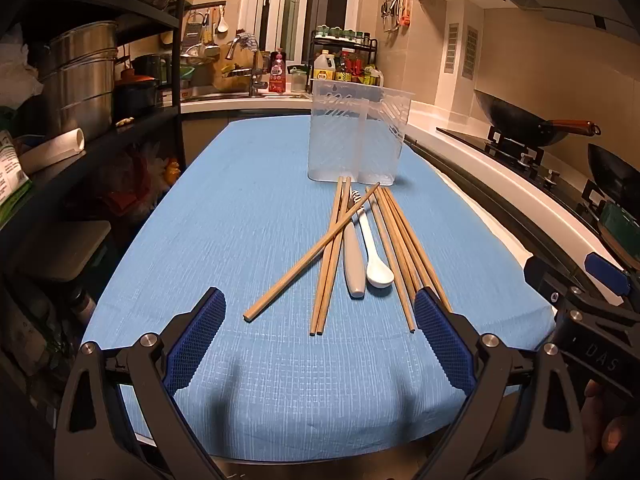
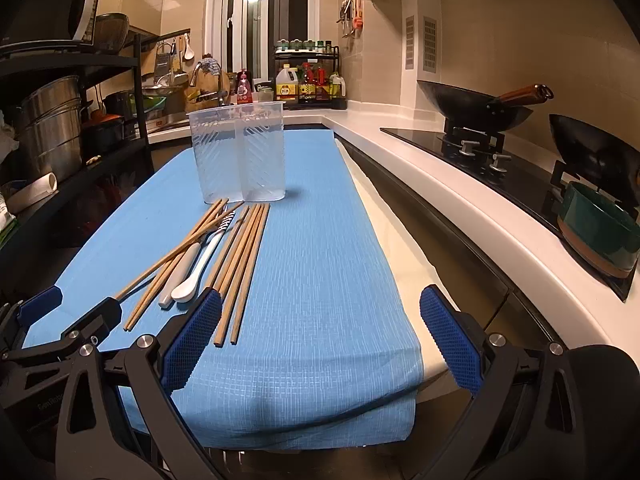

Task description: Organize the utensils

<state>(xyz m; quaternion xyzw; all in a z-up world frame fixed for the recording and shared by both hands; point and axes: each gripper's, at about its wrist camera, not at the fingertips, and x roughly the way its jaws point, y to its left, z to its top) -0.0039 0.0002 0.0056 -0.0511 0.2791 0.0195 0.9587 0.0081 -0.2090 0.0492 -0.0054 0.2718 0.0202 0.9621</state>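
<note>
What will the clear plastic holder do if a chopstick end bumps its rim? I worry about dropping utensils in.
The clear plastic holder looks thin-walled and empty, so probably light. It stands tall on a narrow base, so a push at the rim may tip it. On the blue cloth it would more likely tip than slide.

The left gripper [image 1: 320,334], a black frame with blue textured pads on its fingers [image 1: 198,340], hovers low with its fingers spread wide and nothing between them. The right gripper [image 2: 320,332], of the same black-and-blue build, is likewise spread wide and empty. The two sit side by side, each showing at the edge of the other's view. What seems a bare hand [image 1: 608,428] holds the right gripper.
</note>
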